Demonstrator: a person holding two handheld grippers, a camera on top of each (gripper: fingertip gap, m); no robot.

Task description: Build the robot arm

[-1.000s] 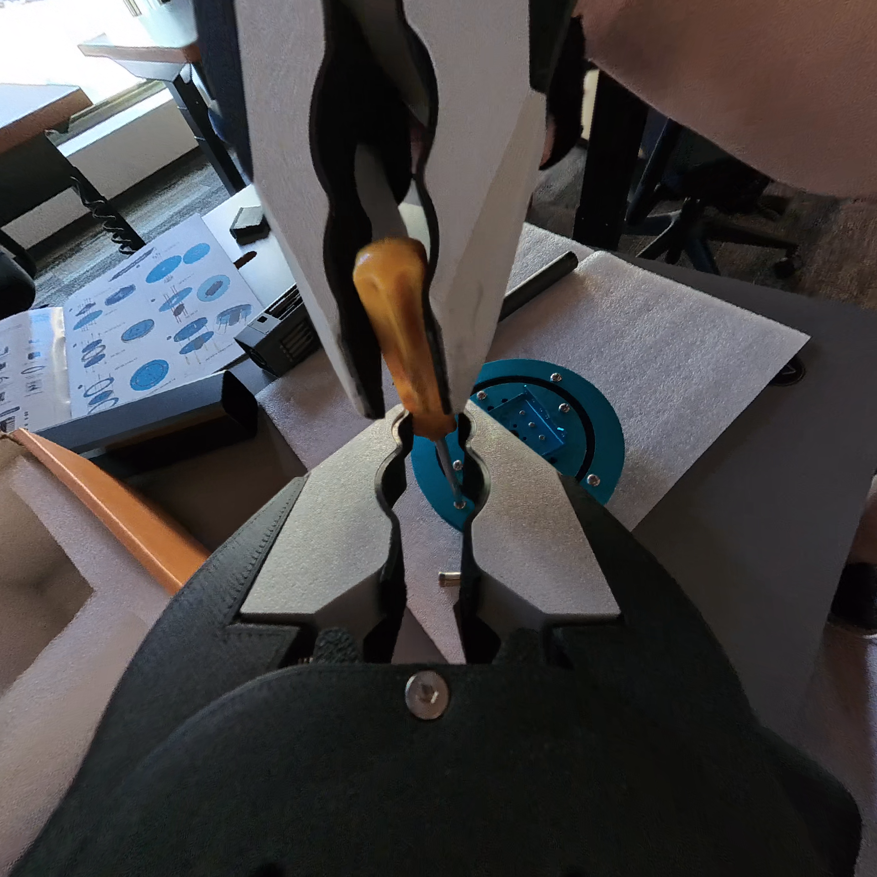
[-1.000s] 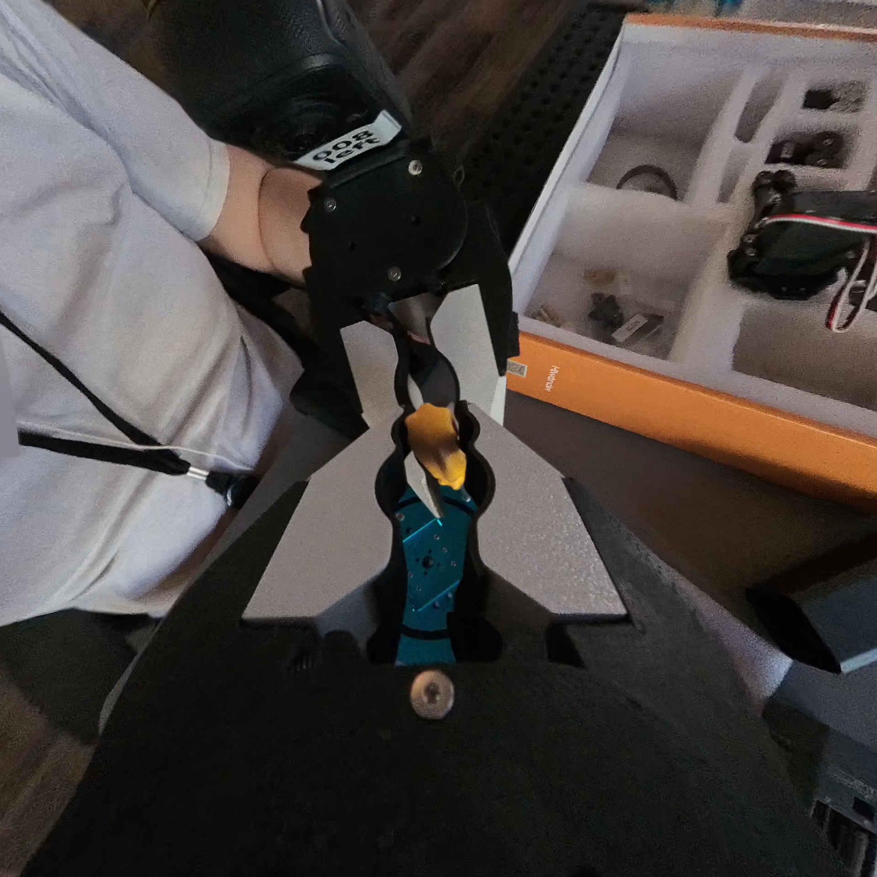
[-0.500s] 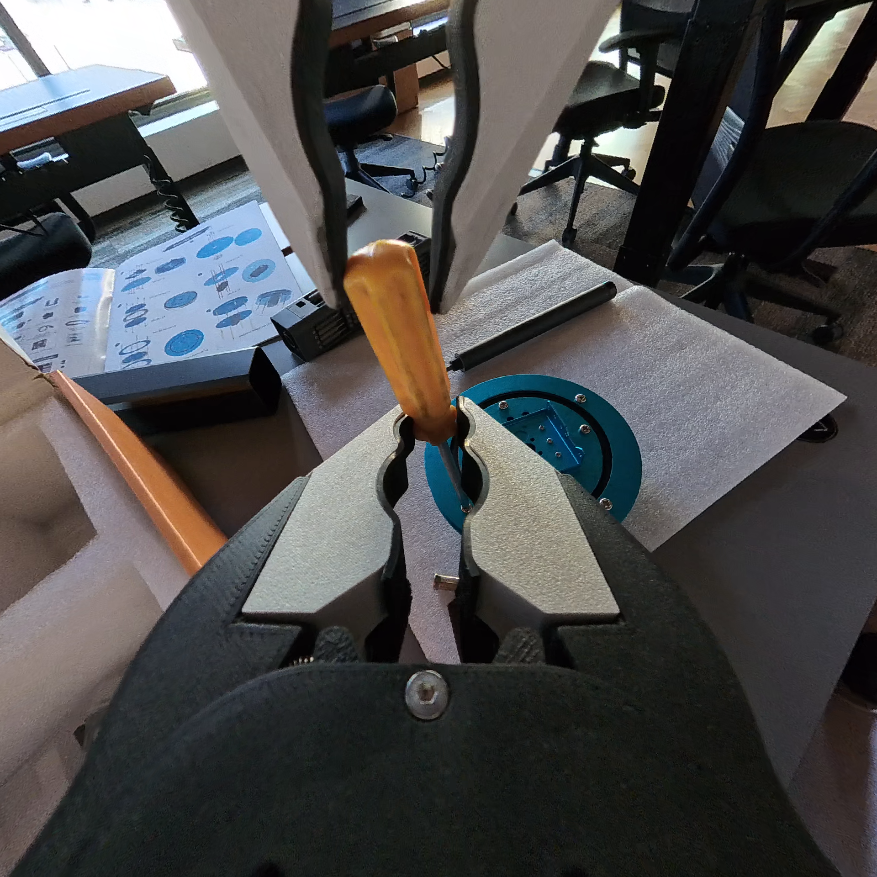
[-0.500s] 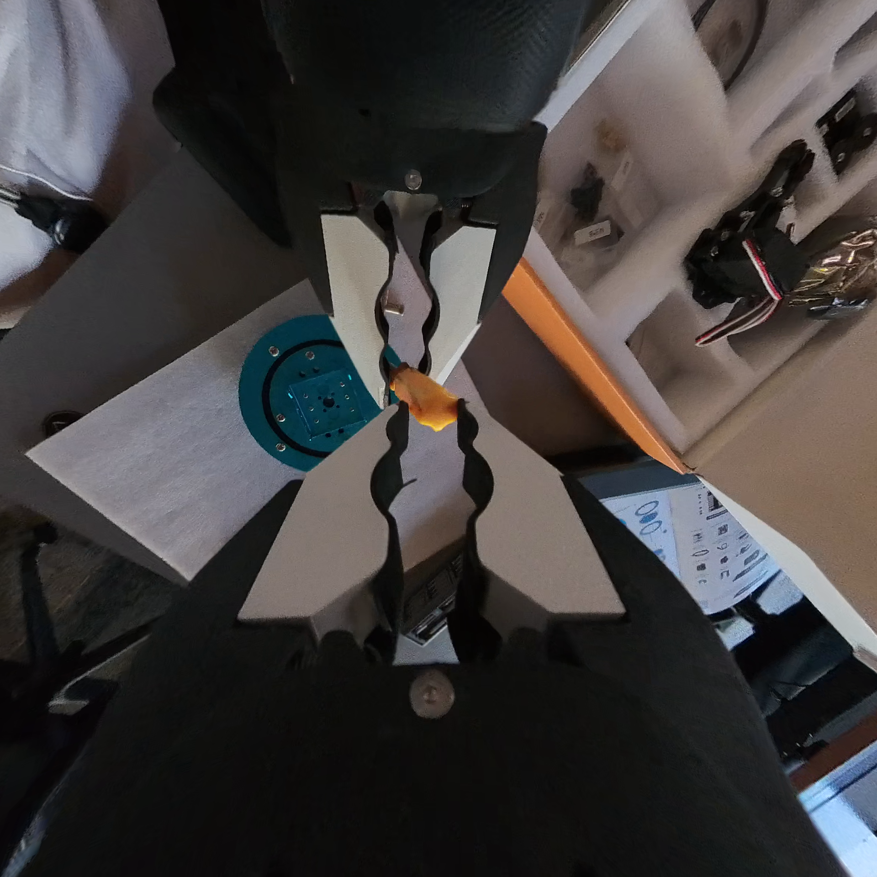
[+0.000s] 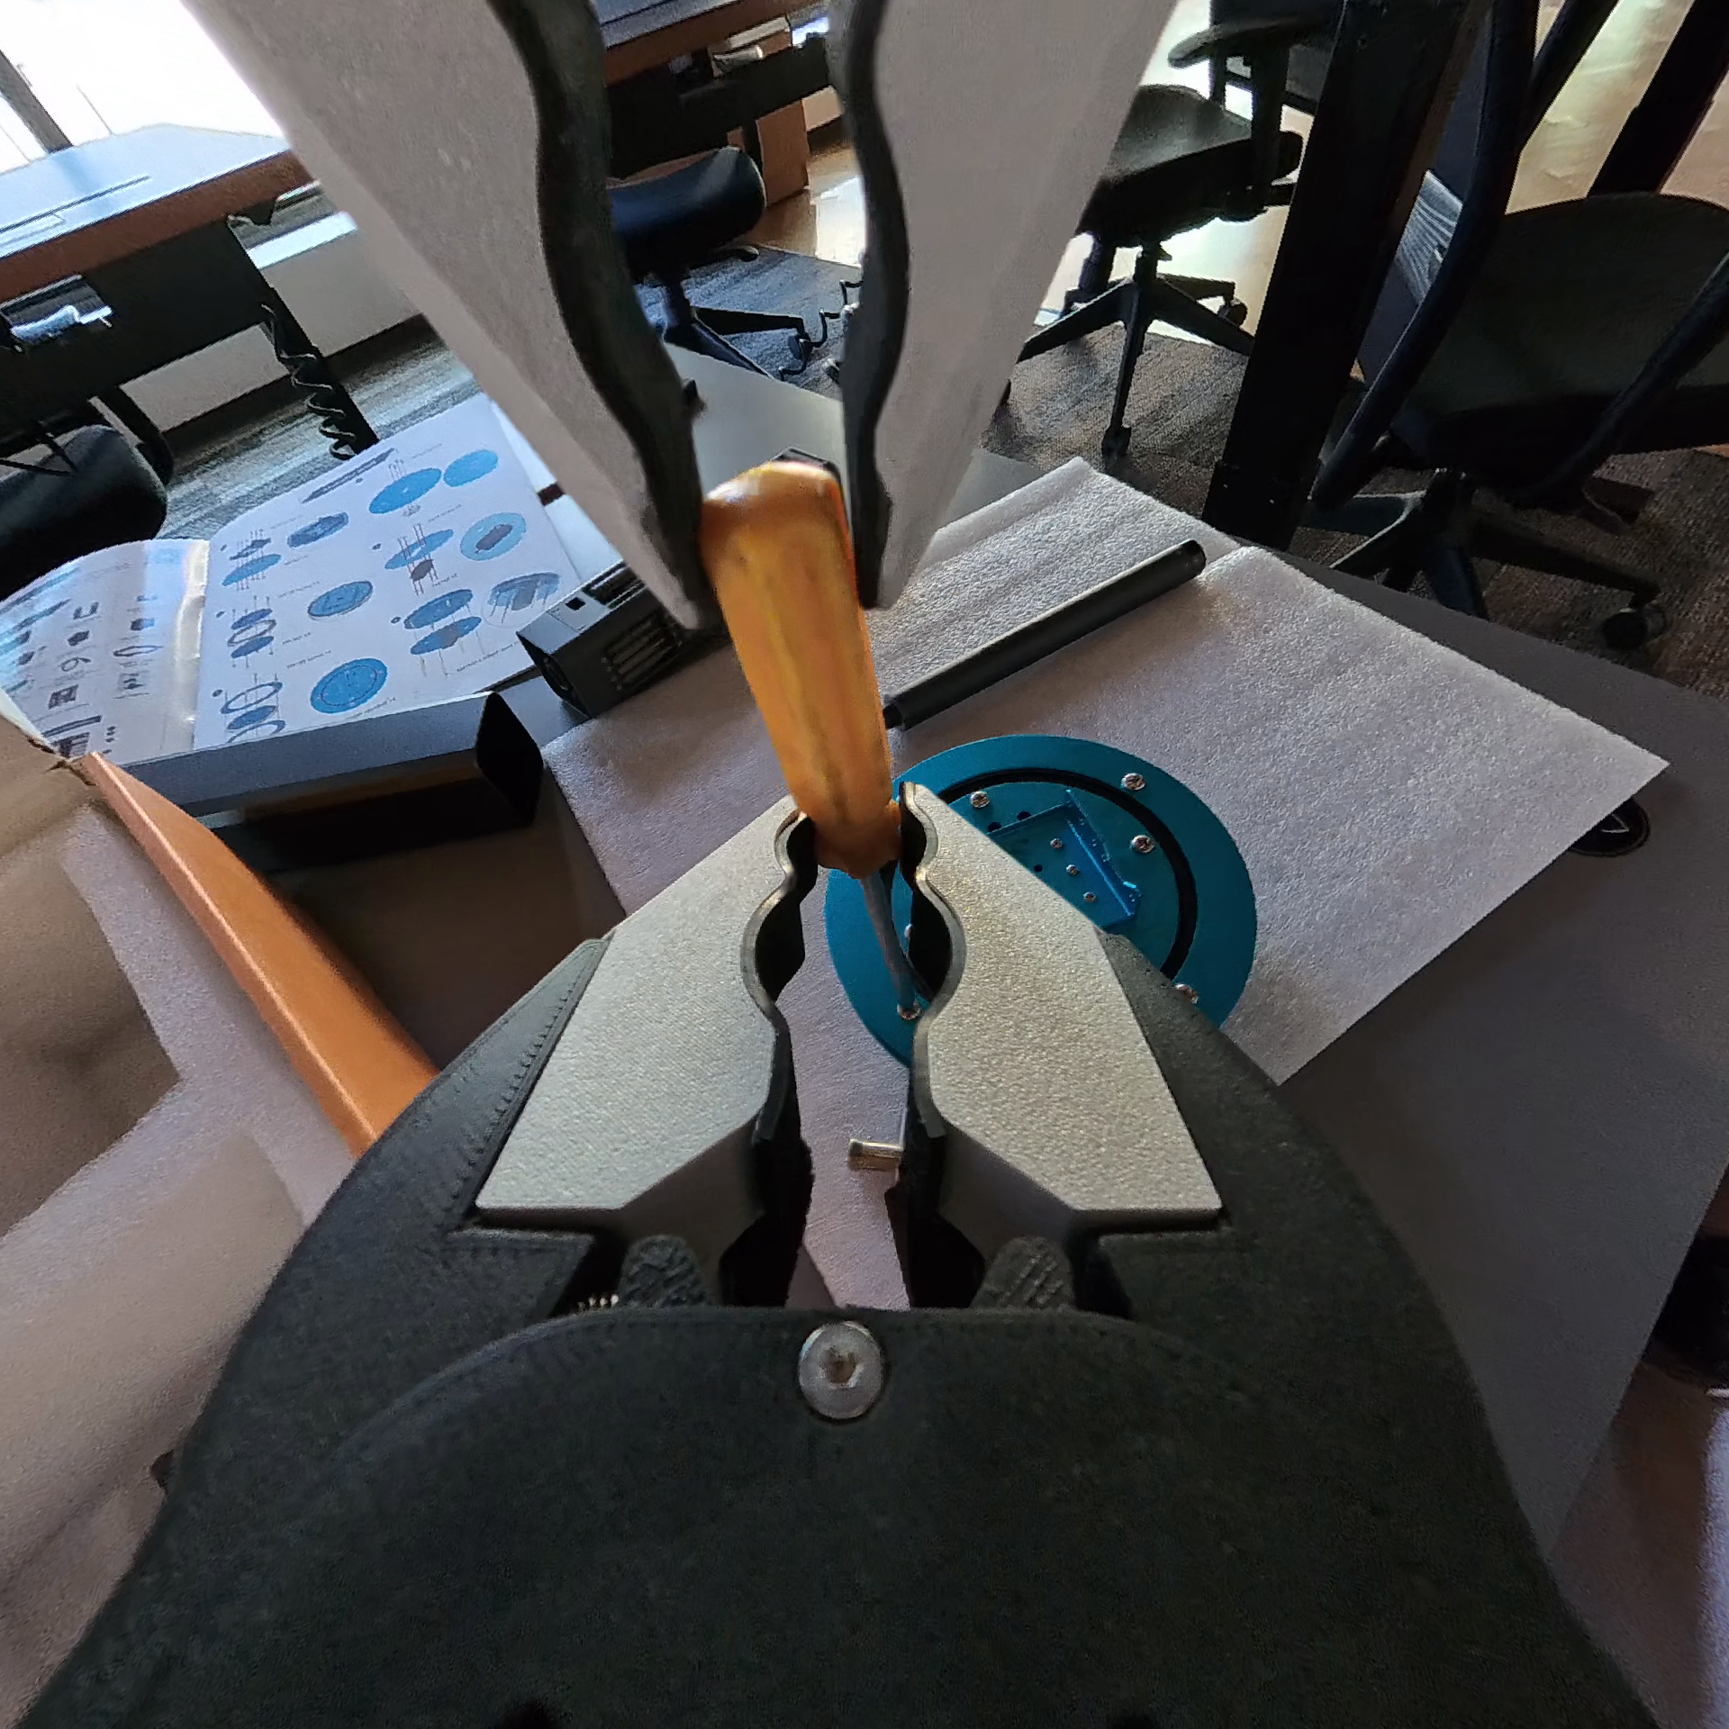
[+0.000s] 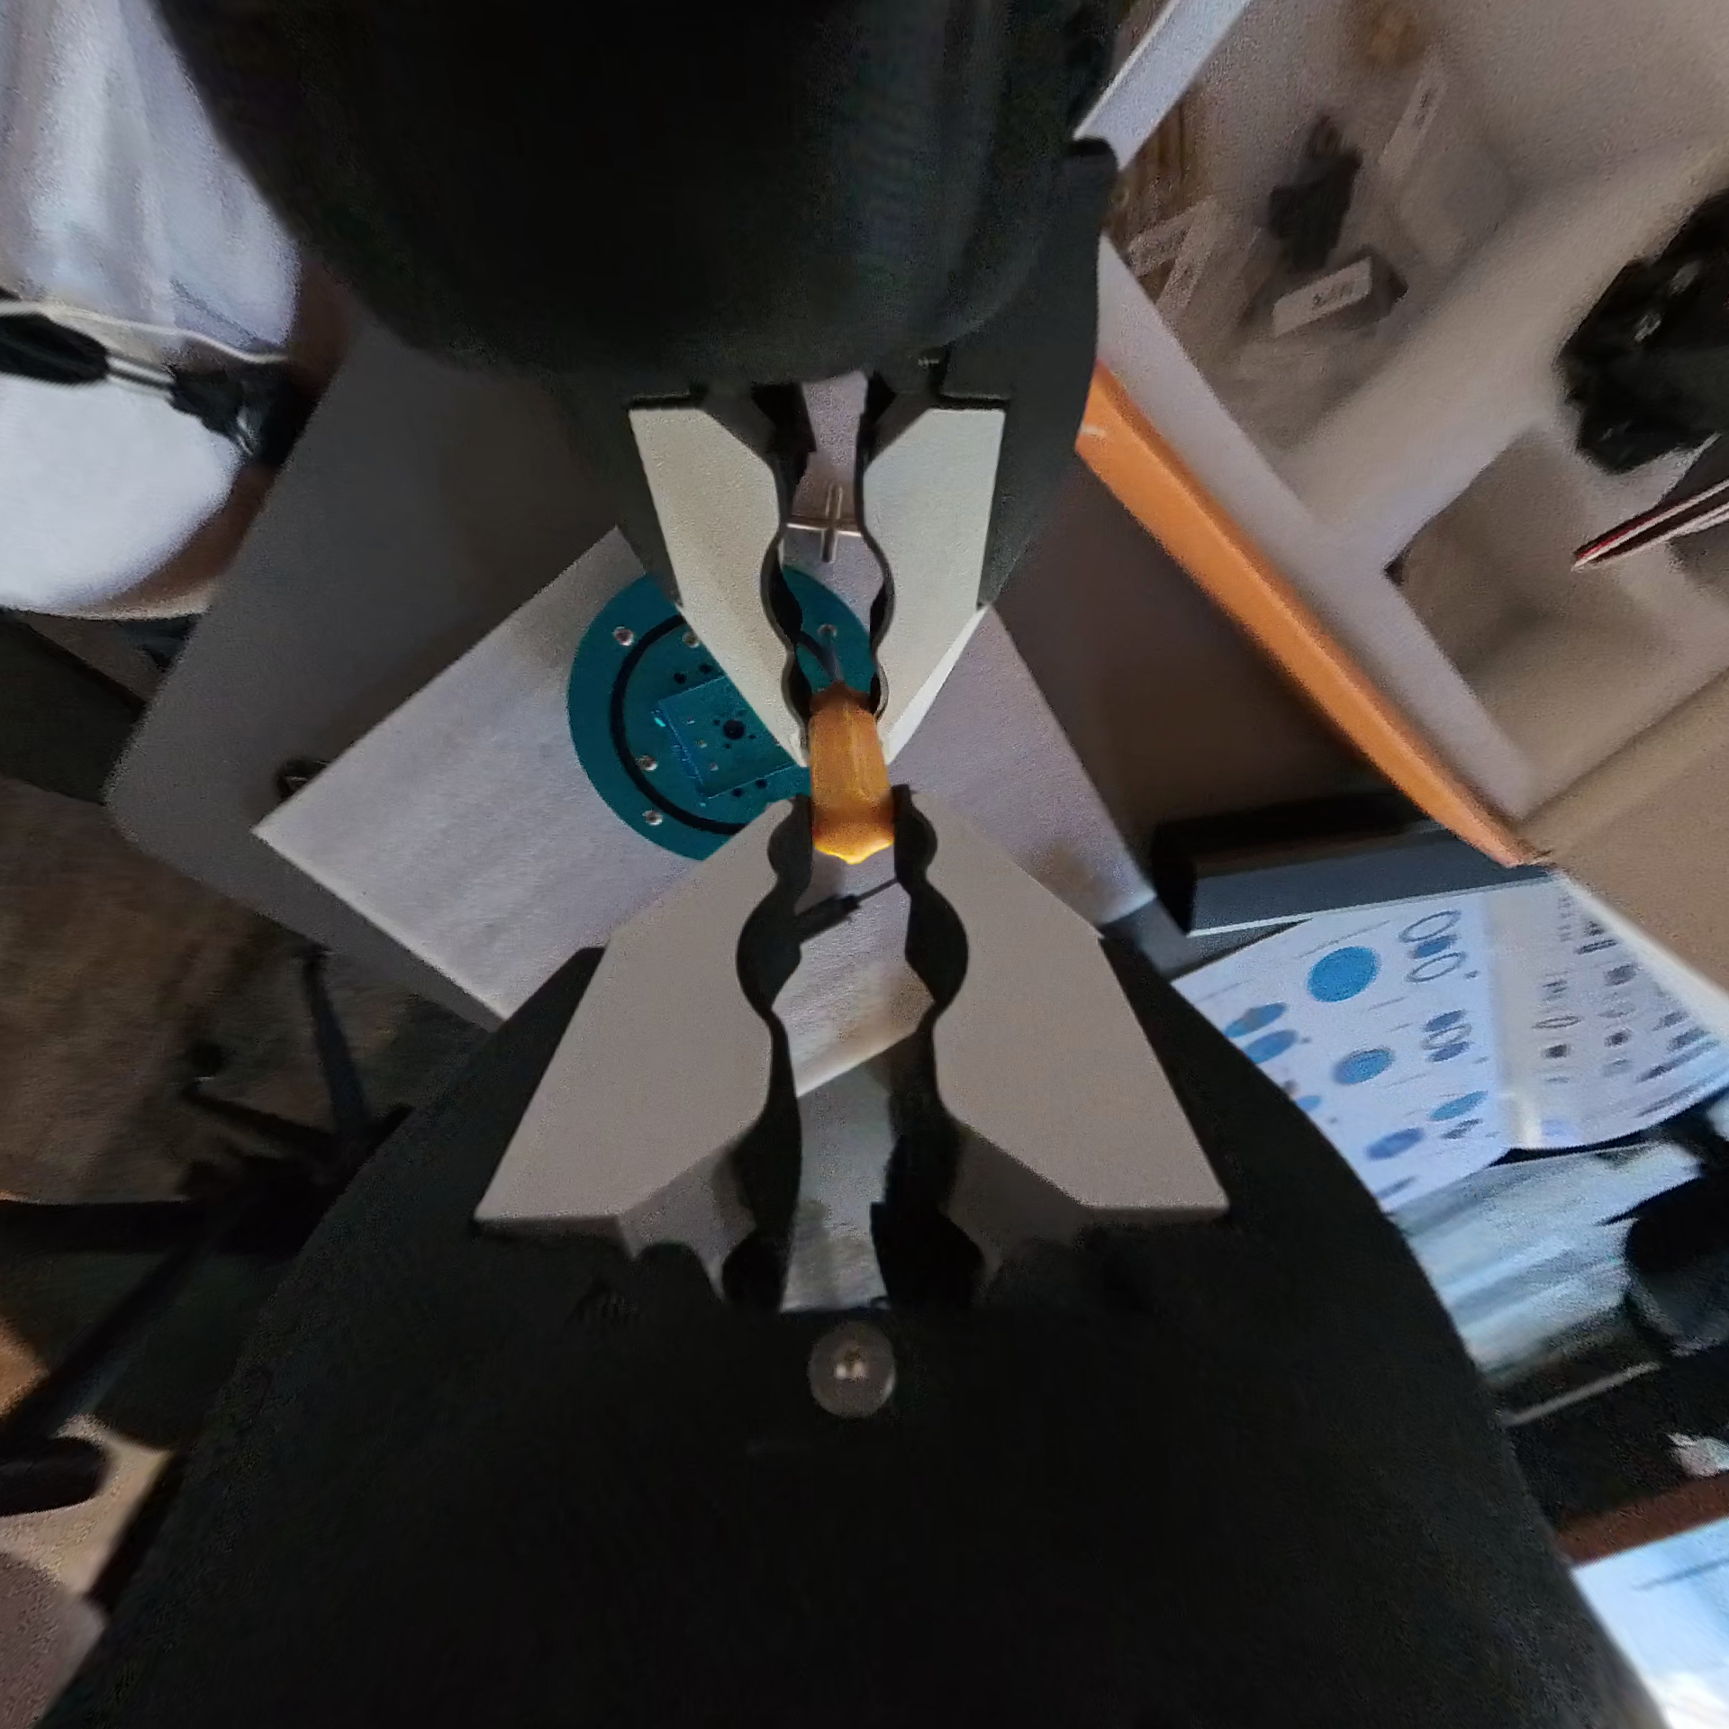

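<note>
The left gripper [image 5: 849, 823] is pinched on the lower end of a screwdriver [image 5: 800, 655] with an amber handle, the tips of its grey fingers [image 5: 674, 1048] pressed against the handle just above the metal shaft. The tool is held nearly upright, tilted slightly away, and its tip is set on a small screw [image 5: 906, 1010] at the rim of a round blue metal plate [image 5: 1207, 898]. The plate lies on a white foam sheet [image 5: 1357, 711] spread over a grey table [image 5: 1460, 1169]. The right gripper [image 5: 777, 561] is seen from above with its jaws spread; the handle's top is framed between its fingertips, and the left tip seems to brush the handle, though contact cannot be confirmed, since the right wrist view is blurred. A loose screw [image 5: 870, 1156] lies on the foam between the left gripper's fingers, near their base. A black rod [image 5: 1038, 636] rests on the foam behind the plate. To the left, a printed sheet [image 5: 374, 599] with blue diagrams is laid beside a box with an orange edge [image 5: 271, 945]; its writing is too small to be made out.
</note>
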